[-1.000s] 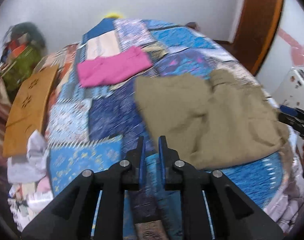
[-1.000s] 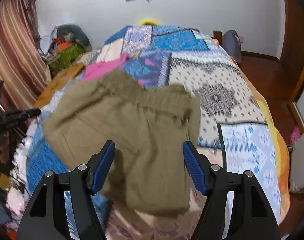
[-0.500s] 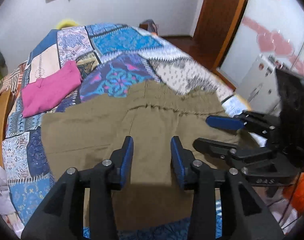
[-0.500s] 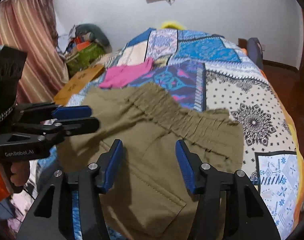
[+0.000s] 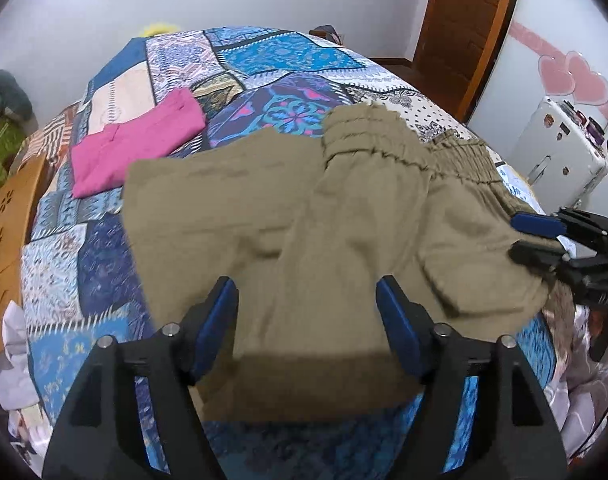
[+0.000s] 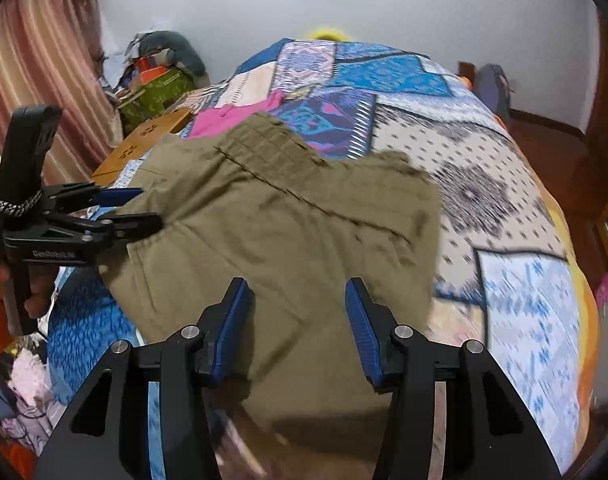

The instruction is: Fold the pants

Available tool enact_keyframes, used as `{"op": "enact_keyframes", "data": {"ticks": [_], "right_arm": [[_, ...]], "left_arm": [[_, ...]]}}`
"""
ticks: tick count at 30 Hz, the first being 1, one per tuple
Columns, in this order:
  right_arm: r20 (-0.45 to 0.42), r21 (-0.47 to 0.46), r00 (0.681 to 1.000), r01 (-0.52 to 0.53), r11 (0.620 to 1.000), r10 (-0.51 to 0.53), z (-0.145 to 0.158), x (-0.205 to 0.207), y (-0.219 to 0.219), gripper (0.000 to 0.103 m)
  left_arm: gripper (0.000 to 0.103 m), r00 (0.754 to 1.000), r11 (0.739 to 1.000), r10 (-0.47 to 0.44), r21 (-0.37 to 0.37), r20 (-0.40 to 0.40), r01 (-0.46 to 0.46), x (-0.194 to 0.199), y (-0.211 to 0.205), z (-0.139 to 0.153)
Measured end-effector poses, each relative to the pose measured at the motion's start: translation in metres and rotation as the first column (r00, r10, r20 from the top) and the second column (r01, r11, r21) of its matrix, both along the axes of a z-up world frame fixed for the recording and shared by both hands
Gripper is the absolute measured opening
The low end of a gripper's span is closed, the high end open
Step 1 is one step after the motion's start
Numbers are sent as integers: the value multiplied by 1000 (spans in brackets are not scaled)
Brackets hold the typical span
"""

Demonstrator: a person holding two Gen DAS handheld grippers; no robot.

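Olive-brown pants (image 5: 304,216) lie folded over on the patchwork bedspread, the elastic waistband (image 5: 404,148) toward the far right. They also show in the right wrist view (image 6: 287,232). My left gripper (image 5: 307,320) is open and empty above the pants' near edge. My right gripper (image 6: 297,320) is open and empty over the pants' near part; it also shows in the left wrist view (image 5: 534,236) at the pants' right edge. The left gripper shows in the right wrist view (image 6: 137,208) at the pants' left edge.
A folded pink garment (image 5: 135,148) lies on the bedspread (image 5: 287,56) beyond the pants. A wooden board (image 5: 7,216) is left of the bed, a white appliance (image 5: 560,152) to the right. Clothes piles (image 6: 159,80) sit by the curtain.
The left gripper has opened wide, from nearly shut a second ago. Both grippers have shifted over the pants, which now lie with the waistband more bunched.
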State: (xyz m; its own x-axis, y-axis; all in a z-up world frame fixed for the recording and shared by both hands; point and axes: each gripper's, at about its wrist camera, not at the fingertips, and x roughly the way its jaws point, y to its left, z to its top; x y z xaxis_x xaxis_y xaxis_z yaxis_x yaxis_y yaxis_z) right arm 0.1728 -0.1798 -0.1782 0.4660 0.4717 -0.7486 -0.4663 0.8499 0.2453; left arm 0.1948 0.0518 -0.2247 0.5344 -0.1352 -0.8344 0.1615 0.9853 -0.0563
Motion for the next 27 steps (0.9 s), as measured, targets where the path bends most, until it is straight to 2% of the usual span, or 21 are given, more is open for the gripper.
{"op": "enact_keyframes", "data": {"ticks": [2,6,9,12,17,18,21,24,27], "right_arm": [[-8,-2,1000,8,1000,-8,2,-6,-6,44],[26,-90,999,22,996,-19,6,-20,-9,44],[25,-110,999,51,993,-48,6,-25,-18,47],[-6,-78,996,86,993,-87,4,-28,-32,48],[-15,-68,987,156,985,-158,10,-31,-47,48],[-3,-68,986,169,983,-169,14,-32,-49,48],[17,-50,984,181,982,-180,23,-30,-52,49],[25,-28,984,175,984,-174,28,-20,-49,52],[25,-25,987,161,987,-161,23,-9,-42,52]], "left_arm": [[75,1000,1000,1,6,1,-1,-8,5,3],[76,1000,999,2,40,10,-3,-23,15,9],[76,999,990,40,135,28,-44,-33,24,9],[76,997,991,74,113,17,-75,-39,42,8],[76,985,963,166,207,39,-170,-42,67,12],[76,982,961,185,199,46,-191,-42,74,15],[76,968,963,245,105,59,-250,-43,95,27],[76,963,964,264,21,53,-266,-33,105,35],[76,966,967,254,-1,54,-255,-21,98,37]]}}
